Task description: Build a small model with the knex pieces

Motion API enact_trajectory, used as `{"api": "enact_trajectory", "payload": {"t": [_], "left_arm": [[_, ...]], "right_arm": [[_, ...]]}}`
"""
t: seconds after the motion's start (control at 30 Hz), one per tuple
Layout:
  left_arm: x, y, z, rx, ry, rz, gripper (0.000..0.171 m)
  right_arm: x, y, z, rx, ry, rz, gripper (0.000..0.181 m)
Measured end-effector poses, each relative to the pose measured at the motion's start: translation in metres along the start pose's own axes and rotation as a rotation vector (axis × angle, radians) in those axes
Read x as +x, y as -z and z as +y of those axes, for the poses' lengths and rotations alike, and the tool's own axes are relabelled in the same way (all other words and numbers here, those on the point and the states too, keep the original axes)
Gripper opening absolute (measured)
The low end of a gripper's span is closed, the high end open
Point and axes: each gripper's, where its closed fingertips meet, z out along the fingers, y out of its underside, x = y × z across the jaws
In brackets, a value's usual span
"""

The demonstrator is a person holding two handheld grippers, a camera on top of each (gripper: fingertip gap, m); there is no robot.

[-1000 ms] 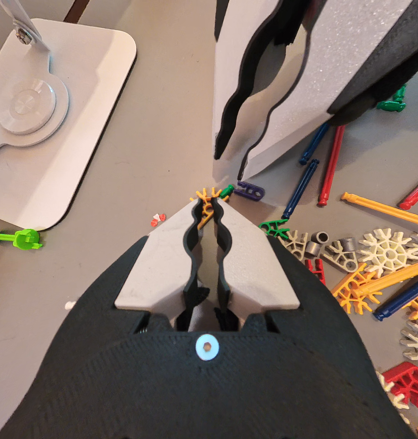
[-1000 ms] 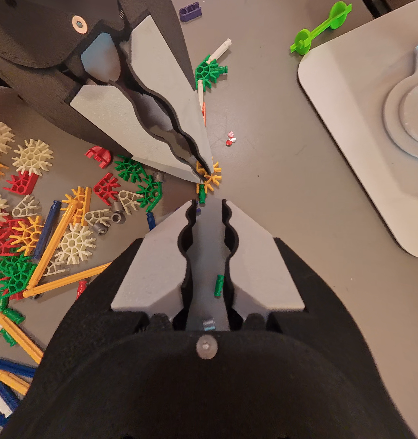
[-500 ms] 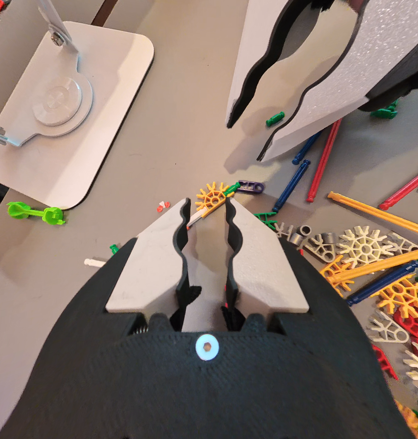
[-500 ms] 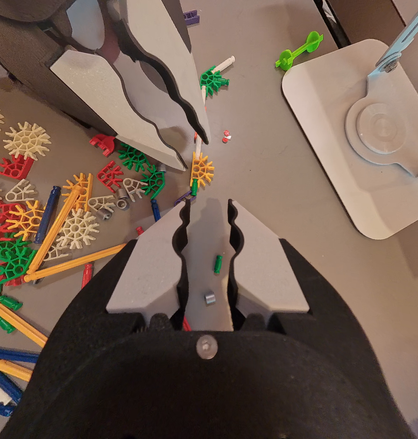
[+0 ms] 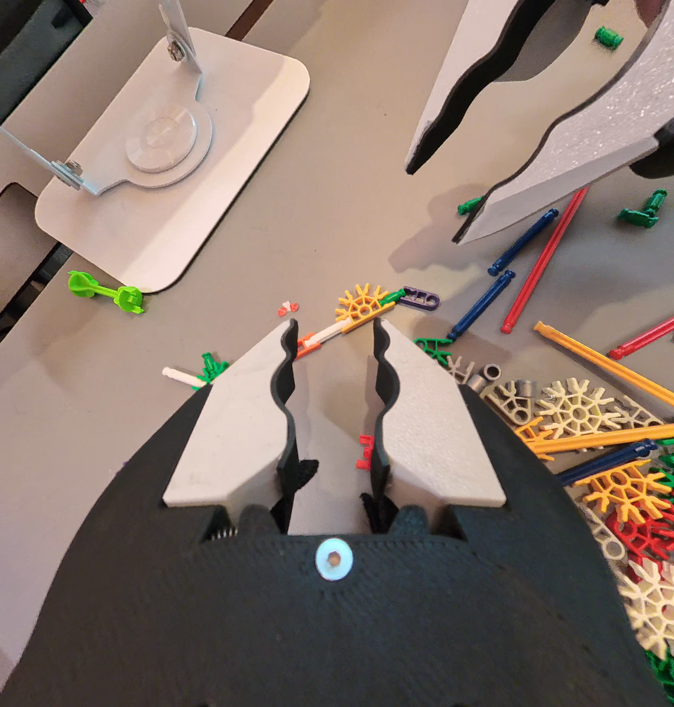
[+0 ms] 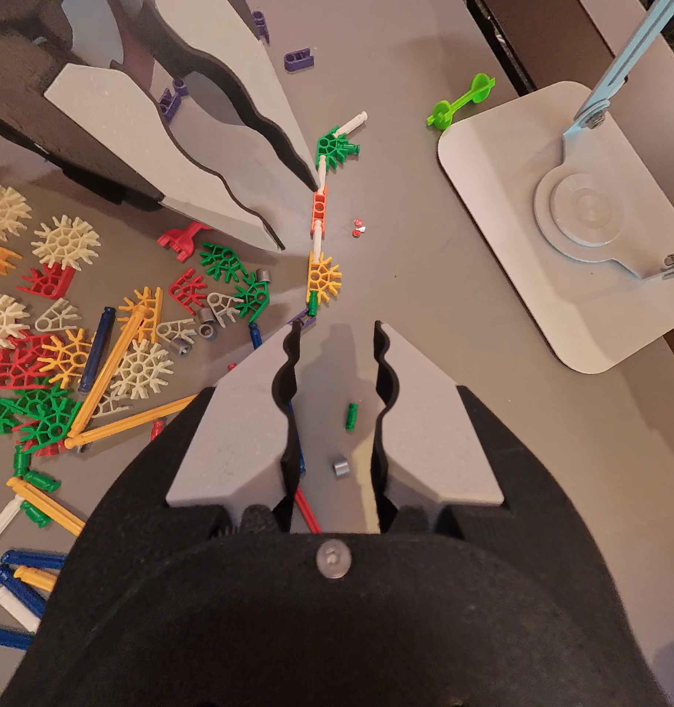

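Observation:
A small chain of joined toy pieces lies on the grey table: a yellow half-wheel connector [image 5: 362, 304] with a short green rod and a purple clip [image 5: 421, 298] at one end, and a white rod, an orange connector [image 5: 308, 340], another white rod and a green connector [image 5: 211, 369] at the other. In the right wrist view the chain runs from the yellow connector [image 6: 323, 277] past the orange one [image 6: 319, 208] to the green one [image 6: 333, 147]. My left gripper [image 5: 333, 325] is open and empty, raised just short of it. My right gripper [image 6: 337, 325] is open and empty, also raised above the table.
A heap of loose connectors and rods [image 5: 595, 440] covers the table to the right in the left wrist view, left in the right wrist view [image 6: 79, 344]. A white stand base [image 5: 167, 153] sits at the table edge, with a lime green piece [image 5: 106, 292] beside it. Across from one pair of fingers to the other is roughly 7 cm. The left tips stand about 4 cm off the yellow half-wheel connector [image 5: 362, 304]. Seen from the right wrist view [image 6: 321, 277] as well.
My left gripper opened and let go of the yellow connector. Both grippers lifted and drew back from each other; the chain now lies free on the table.

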Motion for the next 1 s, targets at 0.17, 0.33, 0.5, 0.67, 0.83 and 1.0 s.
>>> {"api": "enact_trajectory", "payload": {"t": [0.17, 0.33, 0.5, 0.67, 0.83, 1.0], "left_arm": [[-0.005, -0.013, -0.003, -0.001, 0.002, 0.018, 0.038], [-0.009, -0.015, -0.002, 0.006, 0.017, 0.011, 0.038], [-0.017, -0.014, 0.003, 0.004, 0.022, 0.008, 0.037], [-0.023, -0.017, 0.004, 0.013, 0.030, 0.019, 0.037], [-0.019, -0.020, 0.003, 0.016, 0.002, 0.047, 0.034], [-0.010, -0.021, 0.002, 0.009, -0.038, 0.080, 0.032]], "right_arm": [[0.003, -0.008, 0.011, -0.022, -0.035, 0.011, 0.034], [0.005, -0.014, 0.020, -0.041, -0.048, -0.014, 0.017], [0.010, -0.017, 0.024, -0.035, -0.069, -0.052, 0.011], [0.008, -0.025, 0.029, -0.042, -0.027, -0.096, 0.017], [-0.013, -0.034, 0.026, -0.066, -0.048, -0.176, 0.018], [-0.030, -0.036, 0.015, -0.072, -0.200, -0.129, 0.024]]}}
